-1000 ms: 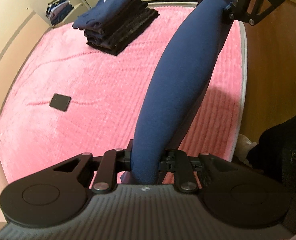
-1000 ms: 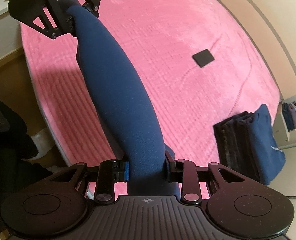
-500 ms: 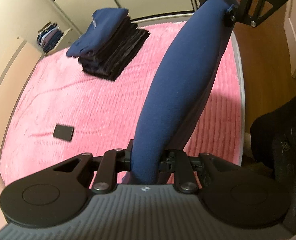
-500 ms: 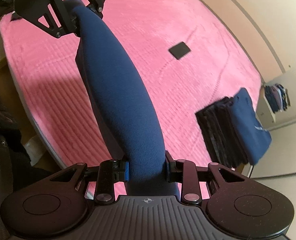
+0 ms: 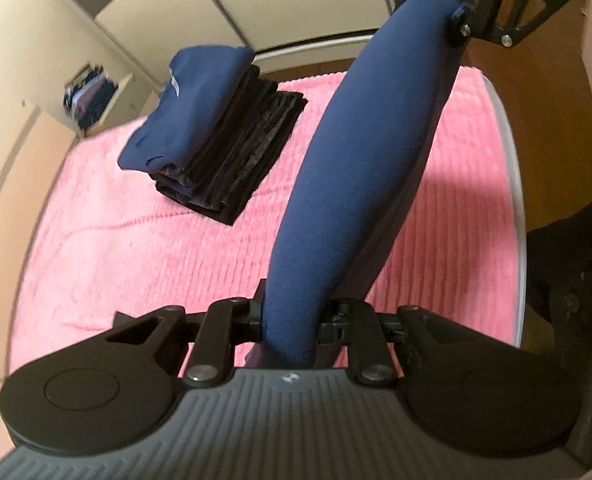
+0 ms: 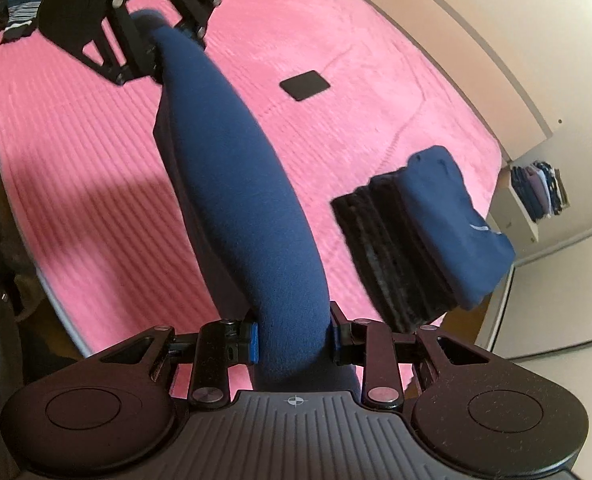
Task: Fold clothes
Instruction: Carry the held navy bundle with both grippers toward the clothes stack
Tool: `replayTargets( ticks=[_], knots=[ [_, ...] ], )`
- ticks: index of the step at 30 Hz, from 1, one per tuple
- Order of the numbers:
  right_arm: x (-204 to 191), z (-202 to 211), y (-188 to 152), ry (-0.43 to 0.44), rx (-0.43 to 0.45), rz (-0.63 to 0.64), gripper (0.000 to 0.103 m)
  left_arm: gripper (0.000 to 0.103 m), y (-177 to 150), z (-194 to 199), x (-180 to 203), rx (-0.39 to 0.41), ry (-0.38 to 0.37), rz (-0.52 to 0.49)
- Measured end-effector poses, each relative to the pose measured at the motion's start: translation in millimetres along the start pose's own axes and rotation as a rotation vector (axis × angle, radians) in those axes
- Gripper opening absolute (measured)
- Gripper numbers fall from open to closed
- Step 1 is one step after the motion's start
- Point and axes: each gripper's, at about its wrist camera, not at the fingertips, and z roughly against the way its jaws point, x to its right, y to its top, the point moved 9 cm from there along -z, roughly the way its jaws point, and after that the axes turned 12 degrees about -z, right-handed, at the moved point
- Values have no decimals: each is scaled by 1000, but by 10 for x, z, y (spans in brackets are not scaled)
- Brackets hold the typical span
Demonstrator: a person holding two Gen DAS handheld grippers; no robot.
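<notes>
- left gripper [image 5: 290, 322] and right gripper [image 6: 294, 334] each clamped on one end of navy garment [image 5: 360, 168], facing each other
- garment stretched taut above pink bed [image 5: 144, 272], beside folded stack [image 5: 220, 148]

We see a bed covered by a ribbed pink blanket [image 6: 96, 184], and on it a stack of folded dark clothes [image 6: 412, 240] topped by a navy piece, with a small flat black square [image 6: 305, 85] lying well apart from that stack on the blanket.

Shelf clothes [image 5: 90, 94] blurred; garment's [image 5: 360, 168] hanging part hidden.
</notes>
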Motion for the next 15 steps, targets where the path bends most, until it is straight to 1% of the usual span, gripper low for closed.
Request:
replayTargets(
  ticks=[3,7,10,12,15],
  knots=[
    [393,-39,-137,43,11,16,30,17,330,-198,-117,-37,-11,43],
    [774,-81,-227,80,23,60,30,17,677,-390,-295,-72,-6,94],
    [976,-94,-245,87,34,64,30,17,833,-471,-398,-81,-6,98],
    [1045,-110,-237,87,34,53,30,17,893,-523,-476,-81,-3,87],
    [1072,-108,-220,81,27,38,30,17,878,-528,-545,-69,9,71]
  ],
)
